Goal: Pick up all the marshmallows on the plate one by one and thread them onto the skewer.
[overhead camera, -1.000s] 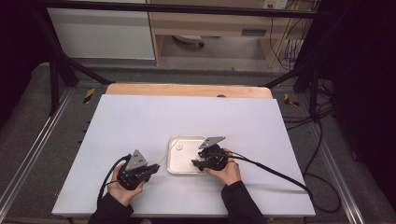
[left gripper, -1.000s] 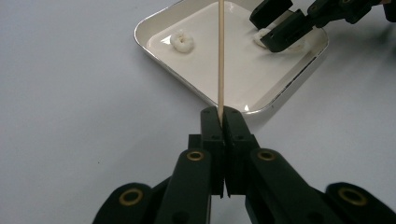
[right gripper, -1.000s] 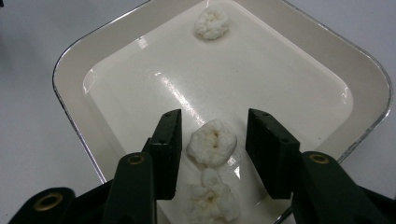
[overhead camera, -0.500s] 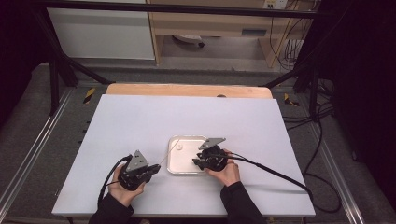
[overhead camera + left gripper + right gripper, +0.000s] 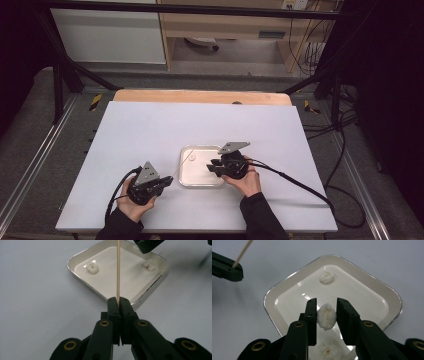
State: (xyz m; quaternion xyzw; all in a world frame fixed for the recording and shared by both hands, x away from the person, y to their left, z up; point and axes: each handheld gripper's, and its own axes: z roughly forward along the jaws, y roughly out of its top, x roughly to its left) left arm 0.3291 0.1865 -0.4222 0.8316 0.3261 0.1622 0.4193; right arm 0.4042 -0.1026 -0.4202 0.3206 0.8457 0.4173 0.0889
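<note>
A shallow white square tray (image 5: 199, 175) lies on the table between my hands. My left gripper (image 5: 167, 181) is shut on a thin wooden skewer (image 5: 118, 270), which points over the tray (image 5: 75, 267) from the gripper (image 5: 118, 300). Two white puffy pieces (image 5: 92, 267) lie in the tray beyond the skewer. My right gripper (image 5: 212, 166) reaches into the tray from the right. Its jaws have just been closing, and the gripper (image 5: 326, 302) now presses on a white puff (image 5: 326, 317). Another puff (image 5: 327, 277) lies farther in and one (image 5: 327, 350) lies beneath the jaws.
The tray sits on a white table sheet (image 5: 150, 130) with a wooden strip (image 5: 200, 96) along its far edge. Black cables (image 5: 300, 185) trail from the right gripper over the table's right side. Metal frame rails (image 5: 30, 165) flank the table.
Both hands keep their places. The right gripper's jaws look a little narrower over the tray than a second ago.
</note>
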